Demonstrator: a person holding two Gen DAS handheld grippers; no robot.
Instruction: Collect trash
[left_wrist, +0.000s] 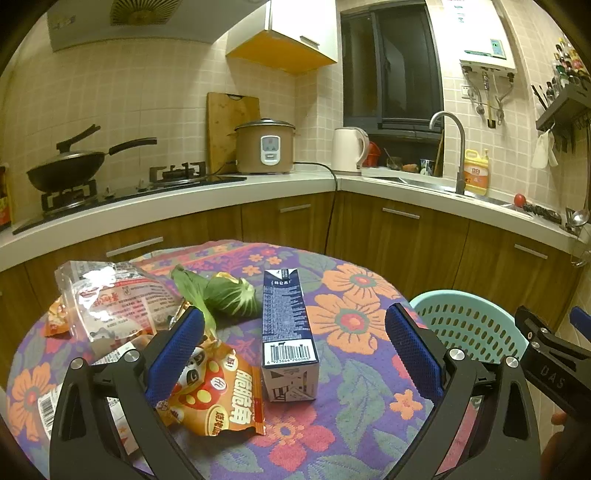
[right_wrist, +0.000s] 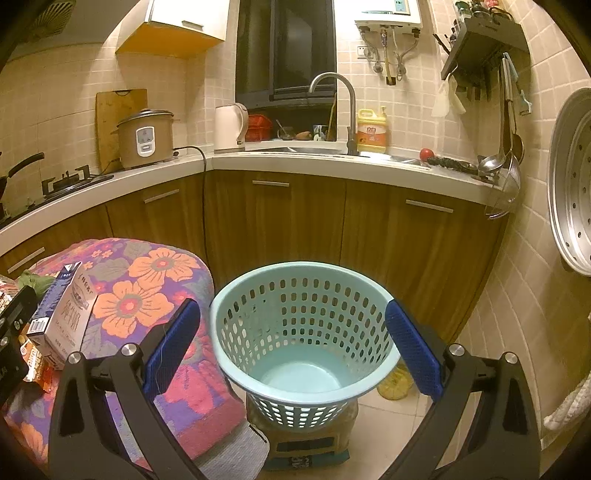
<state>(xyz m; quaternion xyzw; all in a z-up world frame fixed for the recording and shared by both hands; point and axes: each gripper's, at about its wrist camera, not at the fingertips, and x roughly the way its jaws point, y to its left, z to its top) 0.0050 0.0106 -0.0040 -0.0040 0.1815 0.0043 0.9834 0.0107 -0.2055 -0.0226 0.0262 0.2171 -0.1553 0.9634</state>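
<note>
Both grippers, left (left_wrist: 293, 350) and right (right_wrist: 291, 345), are spread wide and empty. The carton (left_wrist: 289, 332), 2 wrappers (left_wrist: 218, 391) and a leaf (left_wrist: 231, 297) lie on the table (left_wrist: 369, 387); the basket (right_wrist: 303, 295) stands beside it. A loose pinch could drop the carton short of the rim.

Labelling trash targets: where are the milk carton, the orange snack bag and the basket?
milk carton (left_wrist: 286, 317), left wrist view, top face.
orange snack bag (left_wrist: 221, 395), left wrist view, printed front.
basket (right_wrist: 295, 314), right wrist view, inner wall.
</note>
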